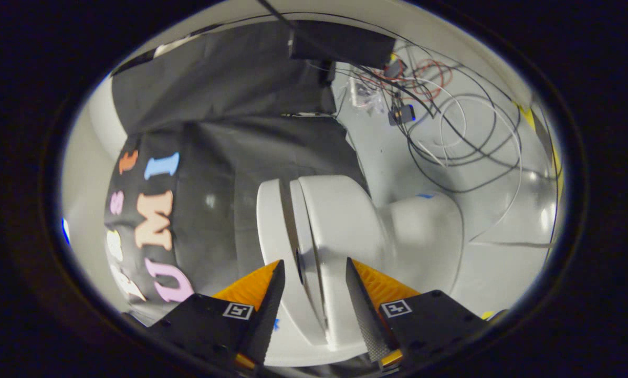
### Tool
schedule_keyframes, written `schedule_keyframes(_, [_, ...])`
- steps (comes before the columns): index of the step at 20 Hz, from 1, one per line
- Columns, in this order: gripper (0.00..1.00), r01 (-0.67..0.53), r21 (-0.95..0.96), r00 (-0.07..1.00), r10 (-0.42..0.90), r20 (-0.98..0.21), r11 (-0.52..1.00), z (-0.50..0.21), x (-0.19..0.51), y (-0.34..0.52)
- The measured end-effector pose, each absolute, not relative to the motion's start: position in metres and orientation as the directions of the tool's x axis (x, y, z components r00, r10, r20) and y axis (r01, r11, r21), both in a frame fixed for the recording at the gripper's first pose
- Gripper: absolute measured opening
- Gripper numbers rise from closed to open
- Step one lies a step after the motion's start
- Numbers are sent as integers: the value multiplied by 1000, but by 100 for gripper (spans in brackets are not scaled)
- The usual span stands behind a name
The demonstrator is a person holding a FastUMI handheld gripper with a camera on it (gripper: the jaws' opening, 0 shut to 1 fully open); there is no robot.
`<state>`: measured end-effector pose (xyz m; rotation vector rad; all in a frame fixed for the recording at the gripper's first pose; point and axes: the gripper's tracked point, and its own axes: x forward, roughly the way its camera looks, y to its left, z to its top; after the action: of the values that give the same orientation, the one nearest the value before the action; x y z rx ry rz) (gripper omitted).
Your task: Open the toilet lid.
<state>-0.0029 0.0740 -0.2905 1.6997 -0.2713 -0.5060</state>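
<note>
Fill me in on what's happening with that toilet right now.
A handheld gripper is working on the white toilet, seen tilted on its side in this view. The toilet lid is already lifted a little, with a gap showing between it and the seat. The fingers are open, straddling the front edge of lid and seat without pressing on either. Loose cables lie on the floor beyond.

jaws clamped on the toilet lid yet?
No. The gripper is open, jaws standing apart with the toilet lid edge between them, gaps visible on both sides.

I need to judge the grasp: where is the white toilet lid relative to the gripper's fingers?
In the gripper view, the white toilet lid has its edge between the open gripper fingers, with the white seat beside it and the black cloth wall beyond.
</note>
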Motion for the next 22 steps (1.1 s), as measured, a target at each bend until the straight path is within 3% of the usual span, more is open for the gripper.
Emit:
schedule_keyframes(1, [73, 111, 974, 875, -445, -190, -197, -293, 3, 71])
schedule_keyframes(4, [39, 45, 984, 918, -381, -109, -173, -275, 24, 75])
schedule_keyframes(7, [5, 120, 984, 936, -316, -155, -129, -280, 36, 77])
schedule_keyframes(13, [0, 238, 971, 927, -295, -231, -13, -278, 28, 80])
schedule_keyframes(19, [0, 382, 924, 886, -275, -374, -23, -272, 26, 90])
schedule_keyframes(22, [0, 382, 924, 892, -267, -364, 17, -248, 23, 93])
